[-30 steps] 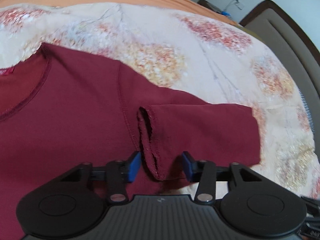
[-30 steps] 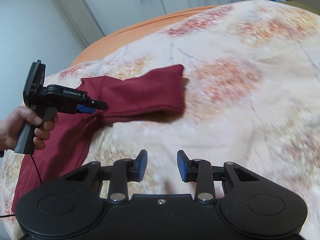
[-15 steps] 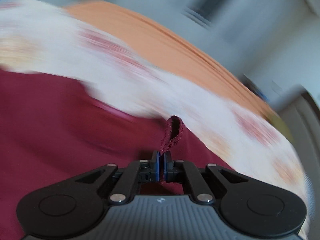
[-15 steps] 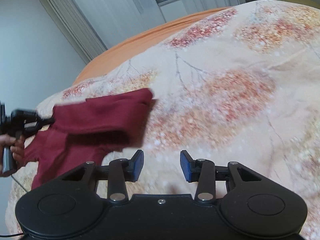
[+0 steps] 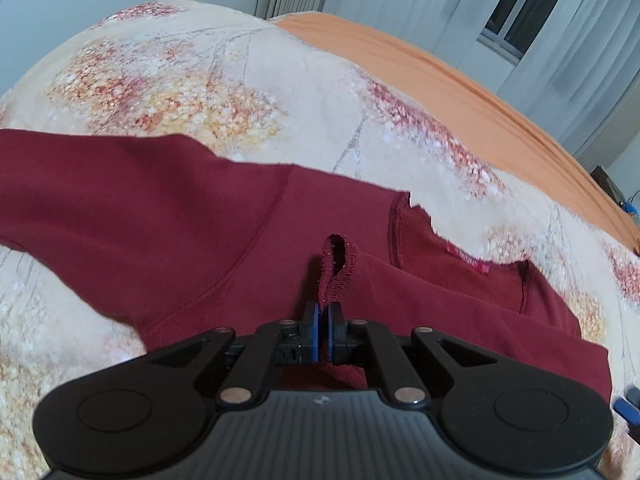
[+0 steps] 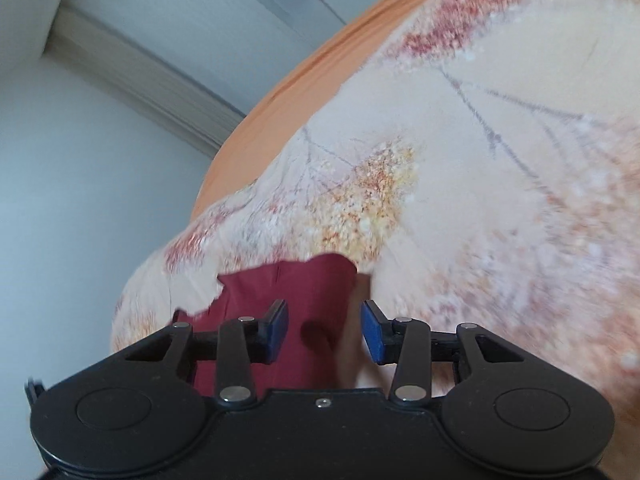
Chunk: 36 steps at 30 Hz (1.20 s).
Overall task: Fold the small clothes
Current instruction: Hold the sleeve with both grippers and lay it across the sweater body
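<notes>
- Two grippers are in play, and only your left gripper (image 5: pixel 323 330) carries anything: its jaws are pressed together on the sleeve cuff (image 5: pixel 336 266) of the maroon shirt (image 5: pixel 160 216).
- You hold the cuff by its hemmed edge, probably so the sleeve can be drawn across the shirt body for a fold; its stitched loop stands up just past the blue pads (image 5: pixel 334 332).
- Your shirt lies spread on the floral bedspread (image 5: pixel 240 80), neckline to the right of the pinched cuff.
- Your right gripper (image 6: pixel 325 334) hangs wide open, holding nothing.
- Between its fingers, a shirt edge lies nearer the left pad; whether it touches, you cannot tell.
</notes>
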{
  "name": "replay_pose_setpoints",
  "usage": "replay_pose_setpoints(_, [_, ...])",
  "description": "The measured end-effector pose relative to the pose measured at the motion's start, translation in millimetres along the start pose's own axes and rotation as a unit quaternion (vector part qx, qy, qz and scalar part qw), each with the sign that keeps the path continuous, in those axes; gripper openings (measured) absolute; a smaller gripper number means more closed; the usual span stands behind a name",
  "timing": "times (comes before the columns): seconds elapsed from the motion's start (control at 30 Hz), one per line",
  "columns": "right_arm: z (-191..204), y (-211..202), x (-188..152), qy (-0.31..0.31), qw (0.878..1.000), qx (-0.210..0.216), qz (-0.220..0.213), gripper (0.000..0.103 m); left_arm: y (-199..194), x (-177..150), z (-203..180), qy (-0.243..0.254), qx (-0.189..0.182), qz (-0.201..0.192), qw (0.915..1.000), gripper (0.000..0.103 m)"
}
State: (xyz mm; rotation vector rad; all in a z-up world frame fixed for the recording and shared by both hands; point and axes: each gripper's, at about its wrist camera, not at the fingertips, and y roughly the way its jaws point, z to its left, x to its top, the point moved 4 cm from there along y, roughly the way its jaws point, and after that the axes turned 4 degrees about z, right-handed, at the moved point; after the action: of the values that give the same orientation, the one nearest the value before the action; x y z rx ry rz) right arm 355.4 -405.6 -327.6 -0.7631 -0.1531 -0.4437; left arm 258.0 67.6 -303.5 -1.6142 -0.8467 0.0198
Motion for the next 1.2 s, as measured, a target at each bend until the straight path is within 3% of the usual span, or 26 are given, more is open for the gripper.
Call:
replay_pose_setpoints(0.23, [-7,30,12,0.044,0.998,0.023,0.023,0.044,-13,26,33,-0.037,0.016,-0.041,0.9983,0.003])
replay_pose_setpoints(0.43, [2,49,8,0.033,0.999,0.025,0.031,0.043,-1,32,54,-0.039,0.031,-0.019,0.9986,0.004])
replay_pose_setpoints(0.53, [10,57,13,0.013,0.999,0.028,0.028,0.004,4,28,57,-0.045,0.029,-0.011,0.9985,0.003])
replay_pose_setpoints(0.63, [24,46,32,-0.010,0.999,0.035,-0.021,0.004,2,29,53,-0.044,0.017,-0.017,0.9987,0.003])
replay_pose_setpoints(0.73, [26,61,32,-0.051,0.998,-0.032,0.008,0.006,3,33,43,-0.023,0.016,-0.026,0.9993,0.004])
replay_pose_setpoints(0.8, [17,68,26,-0.040,0.997,-0.051,0.038,0.017,13,35,42,-0.020,0.027,-0.017,0.9993,0.003])
replay_pose_setpoints(0.87, [10,53,22,-0.007,0.999,-0.038,0.024,0.034,21,36,44,-0.017,0.039,-0.009,0.9990,0.004])
replay_pose_setpoints(0.93, [9,32,11,0.003,1.000,-0.011,0.016,0.040,24,38,47,-0.018,0.039,-0.006,0.9991,0.004])
replay_pose_setpoints(1.2, [8,17,-66,-0.004,0.995,0.028,0.094,0.040,30,43,47,-0.017,0.034,-0.003,0.9993,0.004])
